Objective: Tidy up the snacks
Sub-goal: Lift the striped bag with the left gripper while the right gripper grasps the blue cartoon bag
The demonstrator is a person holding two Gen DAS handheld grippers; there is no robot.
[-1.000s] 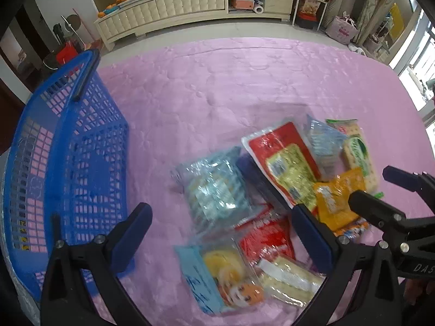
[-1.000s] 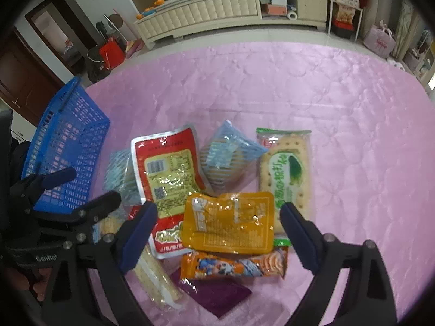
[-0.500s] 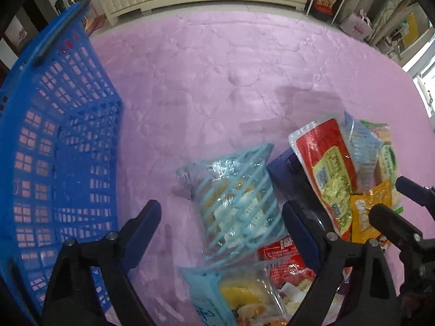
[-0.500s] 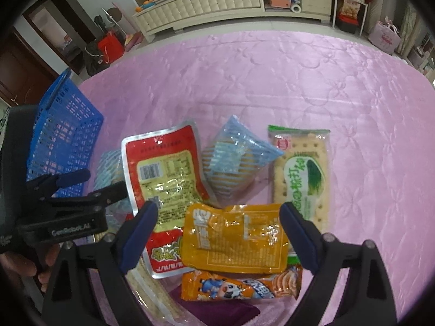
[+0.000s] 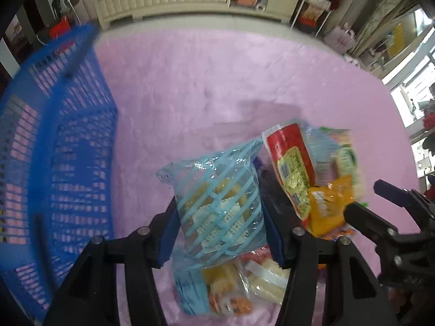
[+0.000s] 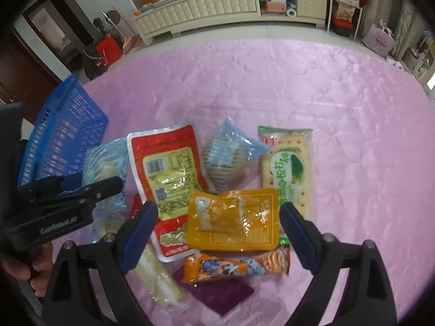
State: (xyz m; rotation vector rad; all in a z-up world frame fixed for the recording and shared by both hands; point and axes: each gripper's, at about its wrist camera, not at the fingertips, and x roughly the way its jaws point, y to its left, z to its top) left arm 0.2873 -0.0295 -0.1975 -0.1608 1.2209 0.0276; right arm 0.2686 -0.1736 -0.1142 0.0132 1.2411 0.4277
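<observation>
My left gripper [image 5: 220,225] is shut on a clear bag with light blue stripes [image 5: 217,198] and holds it raised above the pile of snacks; it also shows in the right wrist view [image 6: 104,160]. The blue basket [image 5: 54,163] stands to the left, also in the right wrist view [image 6: 62,138]. My right gripper [image 6: 217,233] is open and hovers over an orange packet [image 6: 233,220]. Around it lie a red packet [image 6: 168,174], a green cracker pack [image 6: 285,168] and a second blue striped bag [image 6: 231,154].
The pink quilted cloth [image 6: 272,81] covers the table. An orange cartoon snack bar [image 6: 236,266], a purple packet [image 6: 220,293] and a pale stick pack [image 6: 157,277] lie near the front. A cream cabinet [image 6: 217,2] stands beyond the table.
My left gripper closed on the blue striped bag and lifted it off the pile. The right gripper stayed open, shifting slightly over the orange packet.
</observation>
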